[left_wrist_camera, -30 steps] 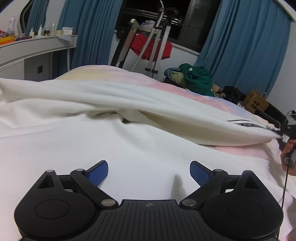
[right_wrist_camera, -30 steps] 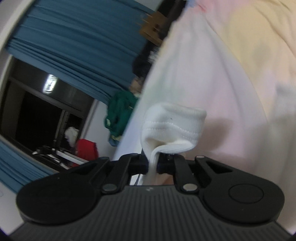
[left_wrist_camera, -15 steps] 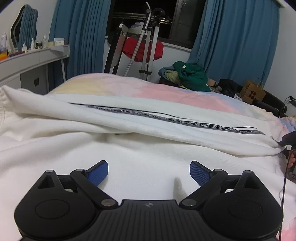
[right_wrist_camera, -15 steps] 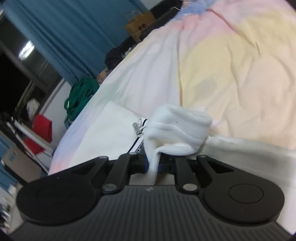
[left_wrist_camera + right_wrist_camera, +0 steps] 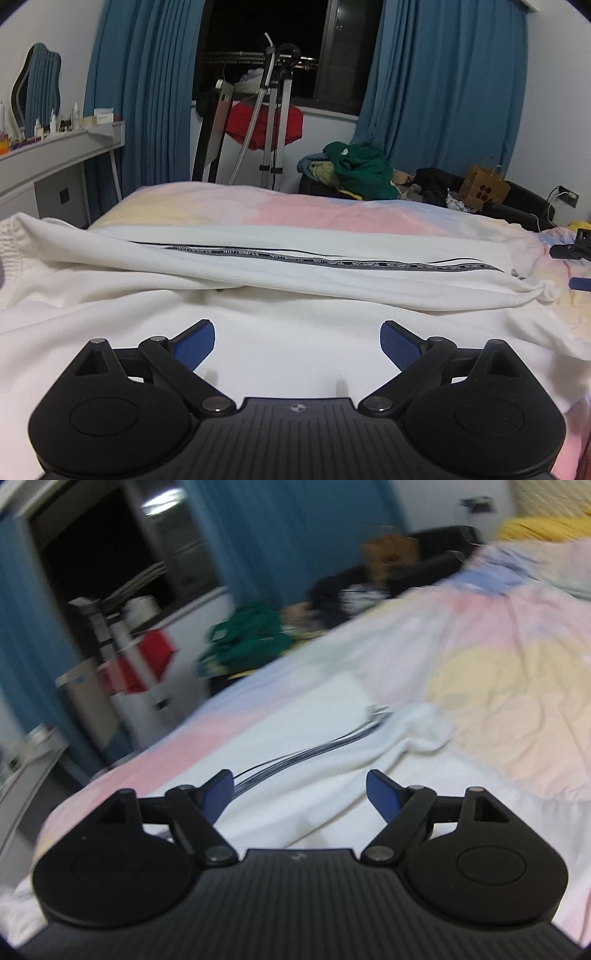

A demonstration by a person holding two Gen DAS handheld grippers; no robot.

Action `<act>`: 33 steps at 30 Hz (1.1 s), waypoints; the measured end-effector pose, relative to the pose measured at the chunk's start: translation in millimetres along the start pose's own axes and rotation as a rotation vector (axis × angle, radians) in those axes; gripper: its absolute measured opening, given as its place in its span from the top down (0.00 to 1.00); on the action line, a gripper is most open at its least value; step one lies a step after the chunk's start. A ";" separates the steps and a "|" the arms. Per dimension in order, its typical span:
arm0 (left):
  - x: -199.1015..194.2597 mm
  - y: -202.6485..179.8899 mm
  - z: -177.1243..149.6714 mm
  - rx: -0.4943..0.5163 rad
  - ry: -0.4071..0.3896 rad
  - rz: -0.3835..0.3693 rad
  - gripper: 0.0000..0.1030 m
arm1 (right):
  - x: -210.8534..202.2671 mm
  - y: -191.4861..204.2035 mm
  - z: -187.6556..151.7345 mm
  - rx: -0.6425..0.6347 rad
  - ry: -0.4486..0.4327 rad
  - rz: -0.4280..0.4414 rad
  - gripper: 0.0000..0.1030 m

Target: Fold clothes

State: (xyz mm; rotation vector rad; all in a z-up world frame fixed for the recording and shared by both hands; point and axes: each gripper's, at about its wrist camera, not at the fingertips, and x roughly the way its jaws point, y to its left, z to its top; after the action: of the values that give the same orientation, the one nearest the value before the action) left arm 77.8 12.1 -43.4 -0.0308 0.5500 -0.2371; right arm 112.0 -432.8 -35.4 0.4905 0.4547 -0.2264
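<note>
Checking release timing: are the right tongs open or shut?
Open: the right tongs have blue pads spread apart, with the white garment lying free between them.

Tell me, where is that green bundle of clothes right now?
In the left wrist view, the green clothes sit beyond the bed's far edge, right of centre, below the right blue curtain.

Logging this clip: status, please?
Left gripper open, empty. Right gripper open, empty. White trousers lie folded on the bed. Nothing in the way.
</note>
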 end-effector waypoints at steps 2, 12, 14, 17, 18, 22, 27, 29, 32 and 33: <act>-12.8 -3.2 -1.6 0.002 -0.009 0.003 0.04 | -20.3 22.1 -12.3 -0.066 0.022 0.046 0.21; -76.8 -8.7 -8.9 -0.008 -0.028 0.018 0.00 | -86.6 80.0 -50.5 -0.272 0.054 0.150 0.21; -87.8 -8.9 -10.4 -0.012 -0.027 0.022 0.00 | -92.7 80.8 -58.7 -0.278 0.069 0.155 0.21; -99.1 -5.1 -16.4 -0.027 -0.010 0.029 0.00 | -98.6 82.2 -68.3 -0.297 0.082 0.150 0.21; -101.4 -2.3 -19.2 -0.034 0.000 0.033 0.00 | -99.2 83.0 -69.9 -0.305 0.082 0.145 0.21; -98.4 25.5 -17.2 -0.138 0.052 0.077 0.00 | -94.6 81.0 -68.7 -0.290 0.085 0.138 0.21; -110.6 119.8 -11.9 -0.476 0.080 0.142 0.00 | -84.7 71.1 -65.8 -0.229 0.109 0.107 0.21; -120.6 161.8 -13.6 -0.633 0.077 0.176 0.00 | -83.0 62.9 -63.1 -0.180 0.115 0.106 0.21; -135.1 215.8 -17.6 -0.822 0.065 0.205 0.00 | -83.0 50.3 -57.7 -0.106 0.111 0.106 0.21; -140.8 230.0 -23.0 -0.869 0.063 0.212 0.00 | -83.7 44.2 -54.6 -0.075 0.106 0.105 0.21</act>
State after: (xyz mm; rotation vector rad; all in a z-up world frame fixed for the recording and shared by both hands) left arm -1.0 269.0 -11.9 -0.8064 0.6798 0.2223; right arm 32.6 -359.1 -21.2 0.4532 0.5374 -0.0823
